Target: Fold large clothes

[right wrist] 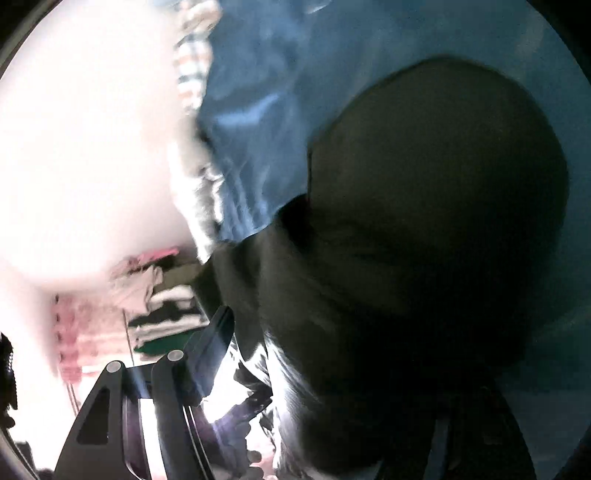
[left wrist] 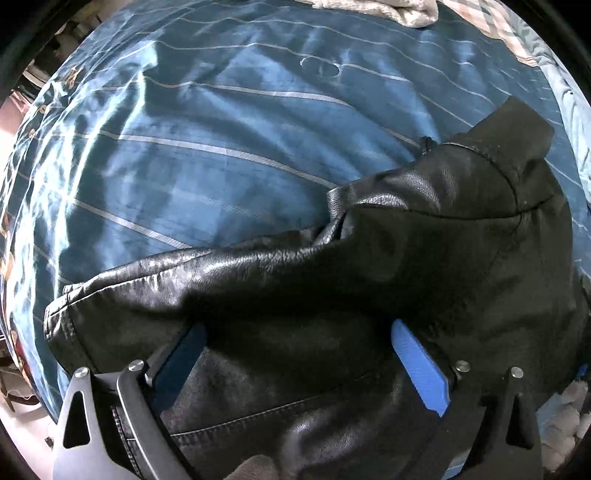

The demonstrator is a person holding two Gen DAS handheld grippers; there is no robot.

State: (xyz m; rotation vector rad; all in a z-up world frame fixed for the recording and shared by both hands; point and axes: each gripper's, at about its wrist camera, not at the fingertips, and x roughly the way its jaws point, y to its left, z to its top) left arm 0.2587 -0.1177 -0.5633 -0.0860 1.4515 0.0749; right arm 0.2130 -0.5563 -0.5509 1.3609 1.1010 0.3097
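Observation:
A black leather jacket [left wrist: 369, 288] lies bunched on a blue striped bedspread [left wrist: 207, 122]. My left gripper [left wrist: 295, 332] is right over it, its blue fingers [left wrist: 417, 365] wide apart with jacket leather bulging up between them and covering the fingertips. In the blurred right wrist view the jacket [right wrist: 424, 229] fills the right side as a dark mass. My right gripper shows only its left finger [right wrist: 210, 350], beside the jacket's edge; the other finger is hidden behind the fabric.
A grey-white cloth [left wrist: 388, 11] lies at the far edge of the bed. A checked fabric [left wrist: 495, 26] lies at the far right. The right wrist view shows folded clothes [right wrist: 166, 306] stacked beyond the bed and a bright overexposed area [right wrist: 81, 147].

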